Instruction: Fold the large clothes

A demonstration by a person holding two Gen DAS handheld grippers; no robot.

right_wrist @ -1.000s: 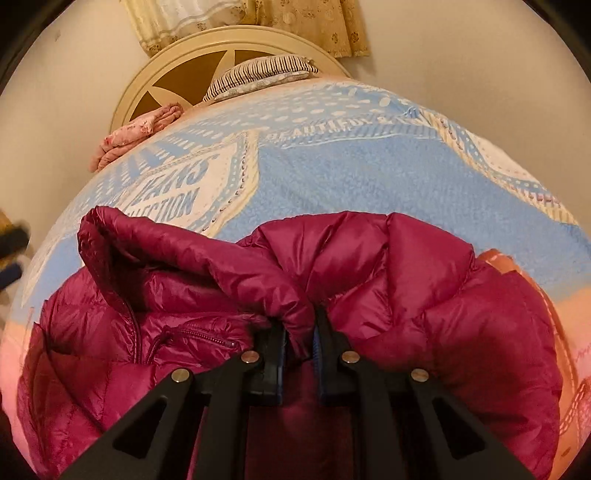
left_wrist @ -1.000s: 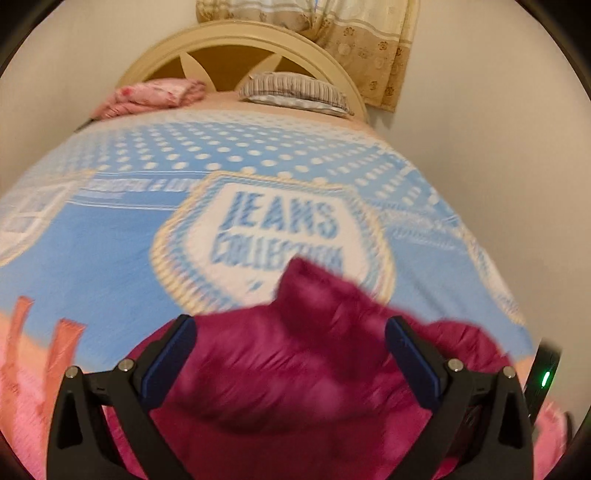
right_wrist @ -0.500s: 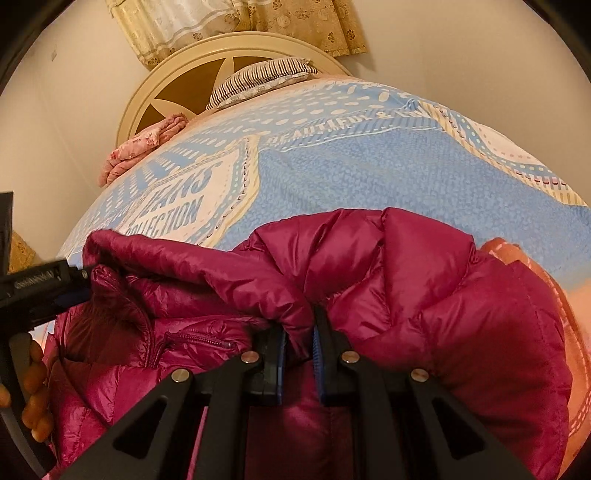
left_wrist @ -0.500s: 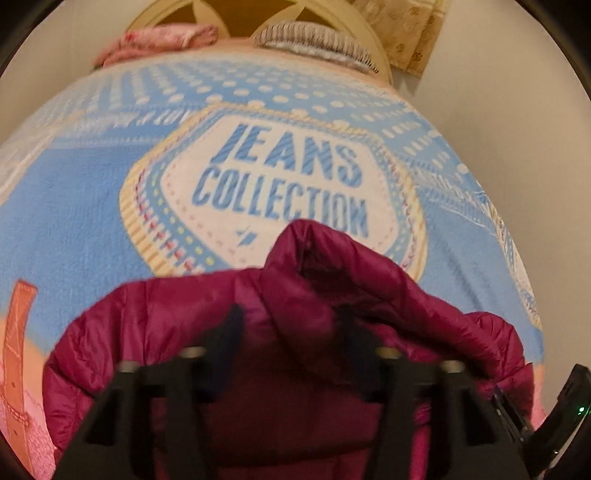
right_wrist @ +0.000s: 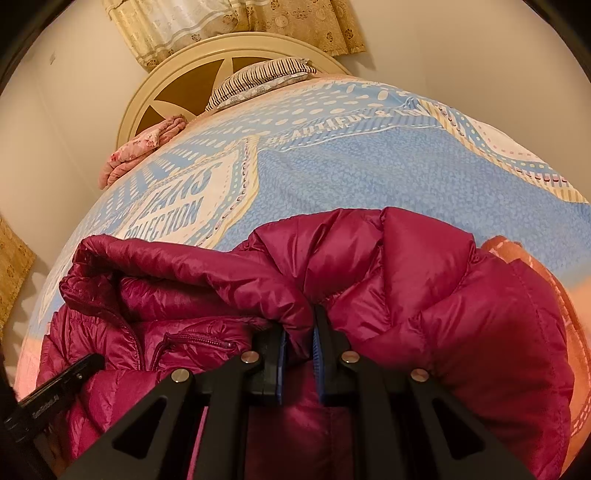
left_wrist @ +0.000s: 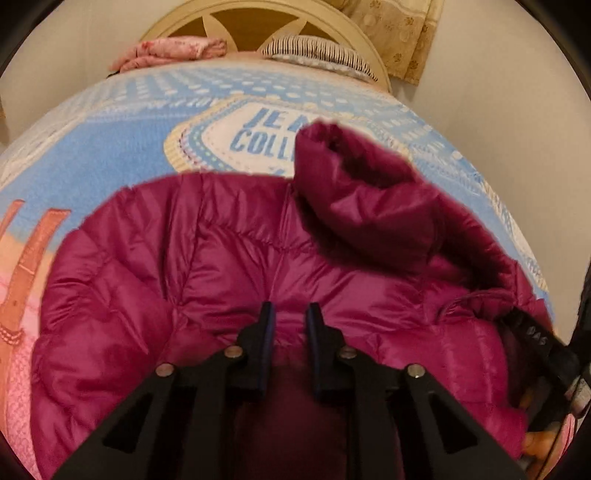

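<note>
**A:** Left wrist view first. Where's the jacket against the jaws?

**B:** Left gripper (left_wrist: 289, 314) has its jaws drawn close together, pinching a ridge of the jacket (left_wrist: 221, 266) between them. The jacket lies on the bed's near edge and fills the lower half of the view. Its hood (left_wrist: 354, 192) stands up past the jaws, pointing toward the headboard (left_wrist: 369, 44).

**A:** Material?

**B:** Magenta puffer shell, glossy, quilted in stitched panels, soft creases. Hood is blurred, so its lining can't be judged. Blanket (left_wrist: 110, 155) under it is fuzzy blue fleece with a white badge print, orange-pink toward the near edge. The right gripper's black body (left_wrist: 535, 339) enters at the right edge, resting on the jacket.

**A:** Right wrist view?

**B:** Right gripper (right_wrist: 298, 332) jaws pressed nearly together, clamping a thick bunched fold of the jacket (right_wrist: 424, 295). Fabric bulges out on both sides of the jaws. To the left, the collar rolls over, with a zipper (right_wrist: 199, 338) running under it. Left gripper's black body (right_wrist: 59, 387) comes in at the lower left, on the jacket.

**A:** Background?

**B:** Striped pillow (right_wrist: 258, 79) and a folded pink floral cloth (right_wrist: 144, 147) at the head edge of the bed, against the rounded cream headboard (right_wrist: 177, 79). Patterned beige curtain (right_wrist: 229, 22) behind it.
</note>
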